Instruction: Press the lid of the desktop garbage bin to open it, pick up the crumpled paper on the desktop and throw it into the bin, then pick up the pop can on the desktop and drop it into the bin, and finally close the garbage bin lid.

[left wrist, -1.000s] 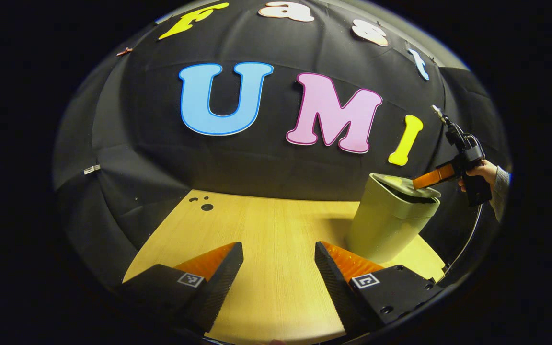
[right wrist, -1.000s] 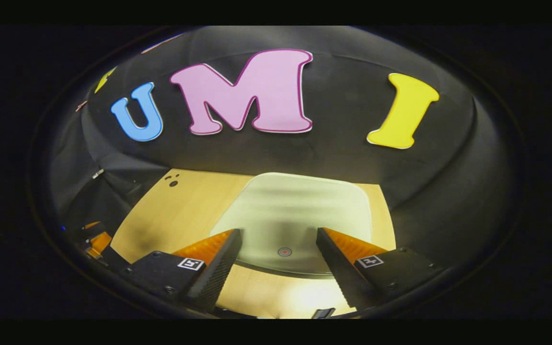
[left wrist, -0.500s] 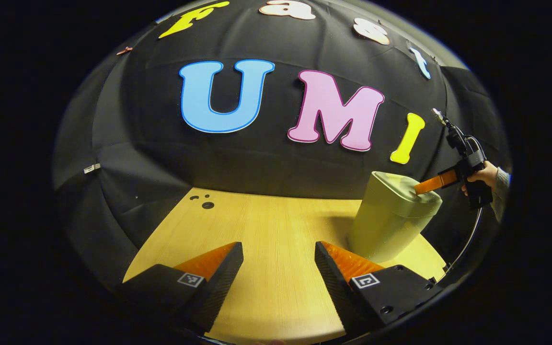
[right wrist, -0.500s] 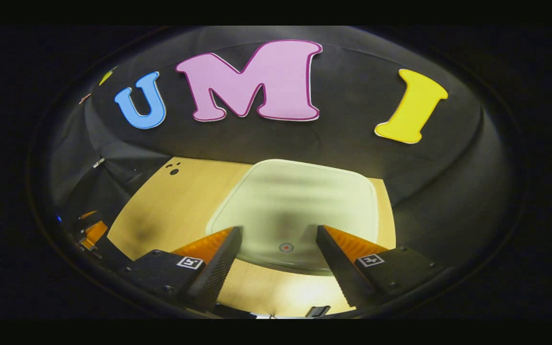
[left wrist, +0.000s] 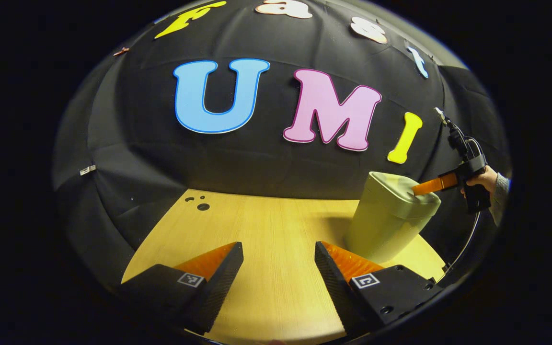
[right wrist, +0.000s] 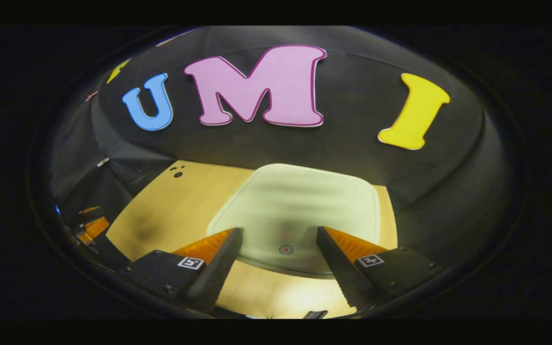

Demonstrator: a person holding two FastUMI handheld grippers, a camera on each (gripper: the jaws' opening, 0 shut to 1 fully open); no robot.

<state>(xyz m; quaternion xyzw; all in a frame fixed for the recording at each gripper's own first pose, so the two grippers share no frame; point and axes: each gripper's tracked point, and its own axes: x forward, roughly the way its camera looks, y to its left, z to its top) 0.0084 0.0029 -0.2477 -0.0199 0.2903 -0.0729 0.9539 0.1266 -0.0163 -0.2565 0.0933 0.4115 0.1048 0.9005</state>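
bin [left wrist: 386, 225] at table's [left wrist: 266, 239] right edge, lid [right wrist: 300, 211] down. right claw [right wrist: 278, 239] spread over lid; left claw [left wrist: 278, 254] spread, idle. risk: off-centre press tips the bin off the edge.

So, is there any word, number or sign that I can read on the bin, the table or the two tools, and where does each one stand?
Bin lid: no words; one small round red mark with no letters in it.
Left tool: square black-and-white code tags; these are patterns, not text.
Right tool: the same kind of pattern, not text.
Table: none.
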